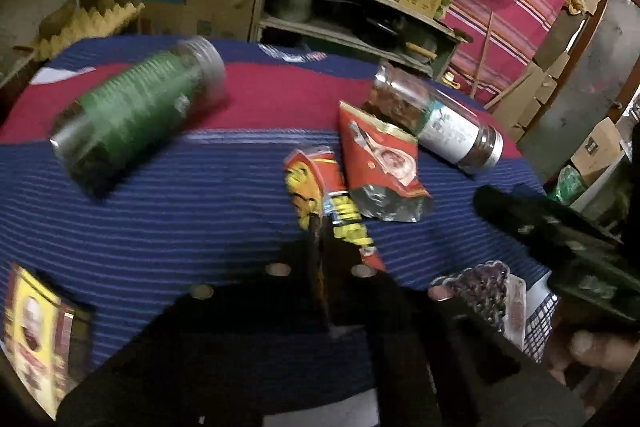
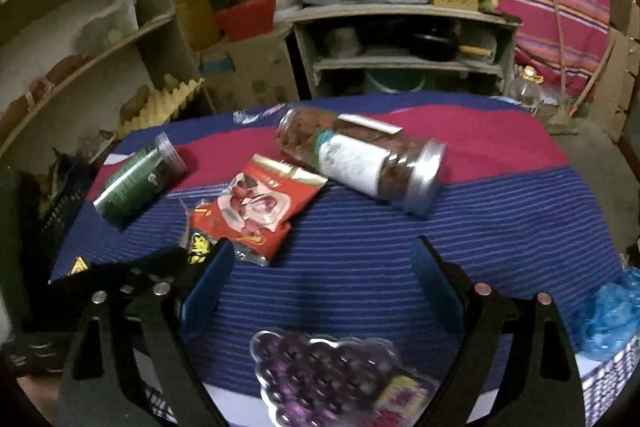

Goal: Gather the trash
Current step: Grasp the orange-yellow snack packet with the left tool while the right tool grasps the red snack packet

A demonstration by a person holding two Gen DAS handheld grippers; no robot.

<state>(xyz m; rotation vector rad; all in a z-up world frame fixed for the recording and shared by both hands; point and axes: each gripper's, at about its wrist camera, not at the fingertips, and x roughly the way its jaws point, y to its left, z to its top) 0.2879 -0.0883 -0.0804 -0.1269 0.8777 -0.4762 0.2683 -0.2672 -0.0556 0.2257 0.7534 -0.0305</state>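
- Right gripper (image 2: 322,269): two flat blue fingers (image 2: 208,283) on black angular arms with triangular cut-outs; round silver bolt heads sit along the linkages
- Left gripper (image 1: 320,243): matte black body, dark narrow fingers (image 1: 314,247) set edge to edge; pale round bolt heads across the frame; blurred at the edges
- A bare fingertip with its nail shows at the lower right of the left wrist view

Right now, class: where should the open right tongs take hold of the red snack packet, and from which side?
Grip the crumpled silver torn end of the red snack packet, coming from the near side: that end lifts off the cloth and faces the right tongs.
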